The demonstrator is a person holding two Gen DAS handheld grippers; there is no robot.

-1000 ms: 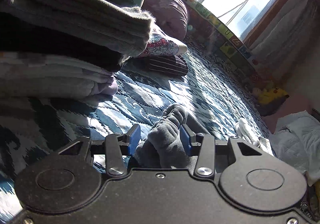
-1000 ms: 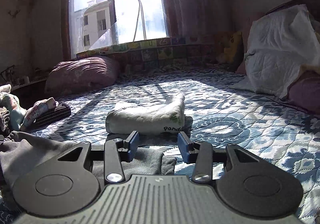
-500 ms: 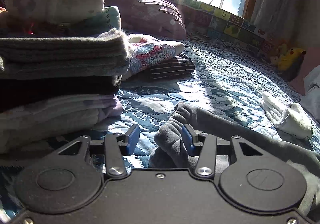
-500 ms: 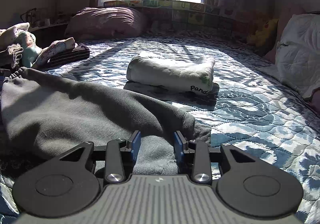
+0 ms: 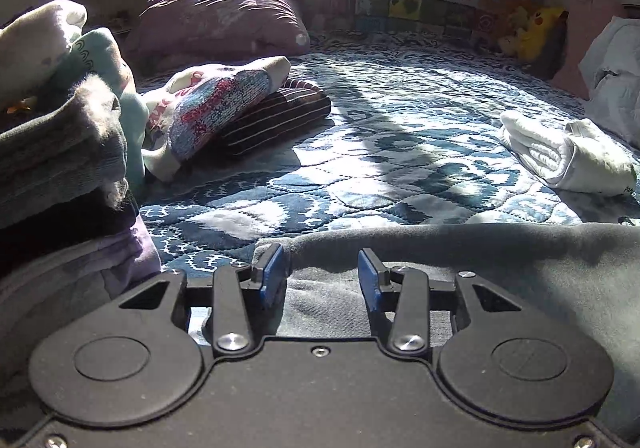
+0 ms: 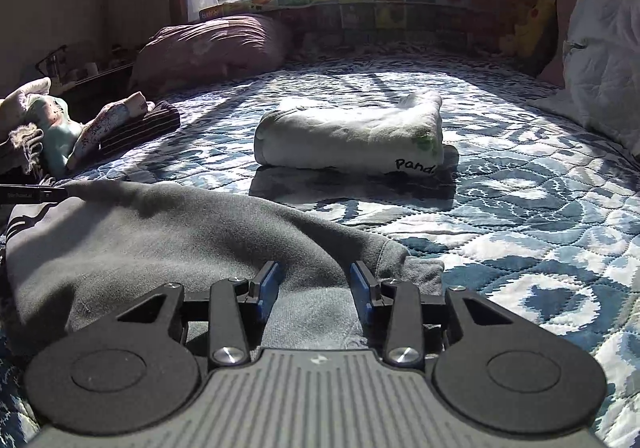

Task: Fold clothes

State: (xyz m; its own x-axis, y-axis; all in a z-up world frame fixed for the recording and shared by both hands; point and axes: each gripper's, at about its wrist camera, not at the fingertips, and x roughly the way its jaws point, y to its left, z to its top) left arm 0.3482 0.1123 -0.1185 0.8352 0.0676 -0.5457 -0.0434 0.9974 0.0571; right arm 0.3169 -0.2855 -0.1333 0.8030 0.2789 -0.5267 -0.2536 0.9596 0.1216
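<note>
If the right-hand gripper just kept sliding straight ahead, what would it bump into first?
Probably the grey garment bunched right beyond the open right gripper; past it, the folded white cloth on the quilt. Depth is uncertain.

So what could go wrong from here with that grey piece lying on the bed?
Three things, possibly.

The left gripper and right gripper both stand open over the grey garment, so a shallow pinch might catch only one layer.

The stack of folded clothes sits close on the left; a wide swing could topple it.

The white folded bundle lies just beyond on the quilt, so the spread cloth may snag it.
</note>
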